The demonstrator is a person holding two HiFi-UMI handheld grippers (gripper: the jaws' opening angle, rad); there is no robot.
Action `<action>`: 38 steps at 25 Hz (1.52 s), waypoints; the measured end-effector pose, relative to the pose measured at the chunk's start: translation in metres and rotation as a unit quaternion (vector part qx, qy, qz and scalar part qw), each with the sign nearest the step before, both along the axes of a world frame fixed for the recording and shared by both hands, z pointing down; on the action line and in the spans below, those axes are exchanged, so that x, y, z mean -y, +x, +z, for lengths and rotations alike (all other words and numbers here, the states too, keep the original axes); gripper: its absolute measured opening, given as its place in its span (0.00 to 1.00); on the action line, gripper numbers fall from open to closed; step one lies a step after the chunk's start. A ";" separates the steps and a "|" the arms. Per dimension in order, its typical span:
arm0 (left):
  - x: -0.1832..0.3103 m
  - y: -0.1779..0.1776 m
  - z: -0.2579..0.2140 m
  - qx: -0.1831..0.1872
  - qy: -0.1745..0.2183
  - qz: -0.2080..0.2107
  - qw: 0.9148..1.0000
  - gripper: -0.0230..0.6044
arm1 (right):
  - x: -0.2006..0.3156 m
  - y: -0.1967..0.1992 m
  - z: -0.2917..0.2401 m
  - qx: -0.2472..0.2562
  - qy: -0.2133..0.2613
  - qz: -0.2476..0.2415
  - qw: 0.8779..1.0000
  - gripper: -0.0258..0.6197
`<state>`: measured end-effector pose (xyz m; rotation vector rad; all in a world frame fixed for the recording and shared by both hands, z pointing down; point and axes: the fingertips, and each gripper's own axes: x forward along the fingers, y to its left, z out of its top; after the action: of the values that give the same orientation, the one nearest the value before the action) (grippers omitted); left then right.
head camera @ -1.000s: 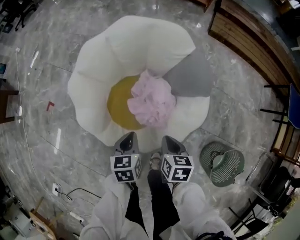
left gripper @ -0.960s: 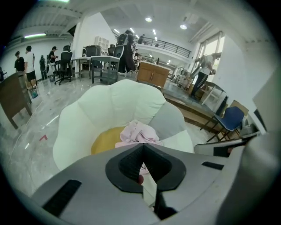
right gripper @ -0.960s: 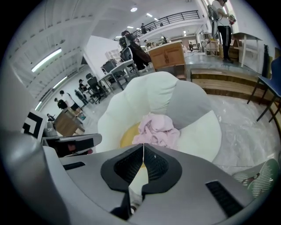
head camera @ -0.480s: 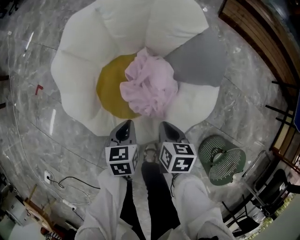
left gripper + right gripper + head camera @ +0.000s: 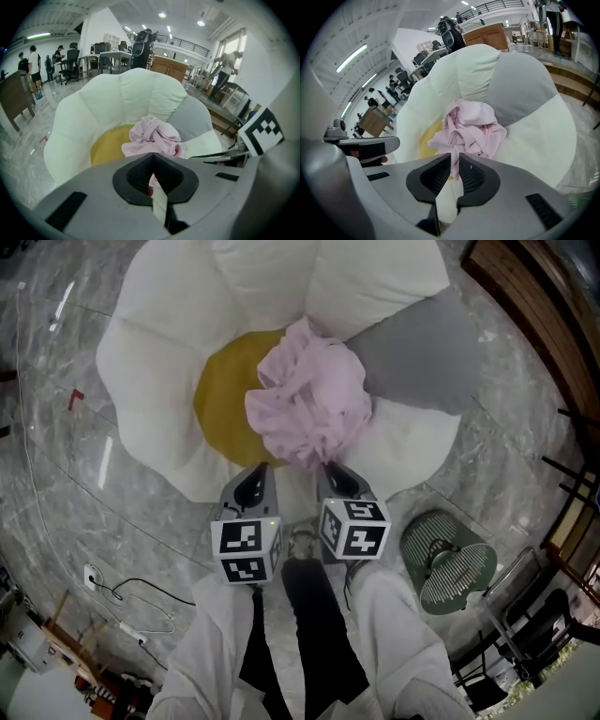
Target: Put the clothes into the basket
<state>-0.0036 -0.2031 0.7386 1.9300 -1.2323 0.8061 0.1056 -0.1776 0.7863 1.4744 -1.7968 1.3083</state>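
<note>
A crumpled pink garment (image 5: 309, 399) lies on the yellow centre of a big flower-shaped cushion (image 5: 159, 352) with white petals and one grey petal (image 5: 412, 352). It also shows in the left gripper view (image 5: 154, 136) and the right gripper view (image 5: 471, 126). My left gripper (image 5: 255, 476) and right gripper (image 5: 336, 472) hang side by side at the garment's near edge, both shut with nothing between the jaws. The left gripper (image 5: 152, 158) and right gripper (image 5: 454, 157) point down at the cloth. A green slatted basket (image 5: 469, 568) stands on the floor to the right.
The floor is grey marble. A wooden rail (image 5: 525, 306) runs along the upper right, and black chair frames (image 5: 525, 634) stand behind the basket. Cables and a socket (image 5: 94, 579) lie at the lower left. My legs and shoes (image 5: 302, 545) are below the grippers.
Both grippers have come down toward the cushion. Their tips now reach the pink garment's near edge, and the cushion looks larger and closer.
</note>
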 end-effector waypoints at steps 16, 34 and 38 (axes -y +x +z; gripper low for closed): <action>-0.013 -0.028 0.032 0.002 -0.027 -0.047 0.999 0.04 | 0.022 -0.016 0.060 -0.044 -0.018 -0.056 0.997 0.24; -0.031 -0.061 0.029 0.003 -0.038 -0.063 0.997 0.04 | 0.029 -0.021 0.100 -0.104 -0.077 -0.062 0.990 0.22; -0.035 -0.063 0.022 -0.002 -0.036 -0.065 0.997 0.04 | 0.028 -0.019 0.092 -0.122 -0.070 -0.060 0.988 0.12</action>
<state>-0.0665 -0.1683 0.7607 1.7735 -1.2942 0.7670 0.0865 -0.2060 0.8783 1.3627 -1.5788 1.1181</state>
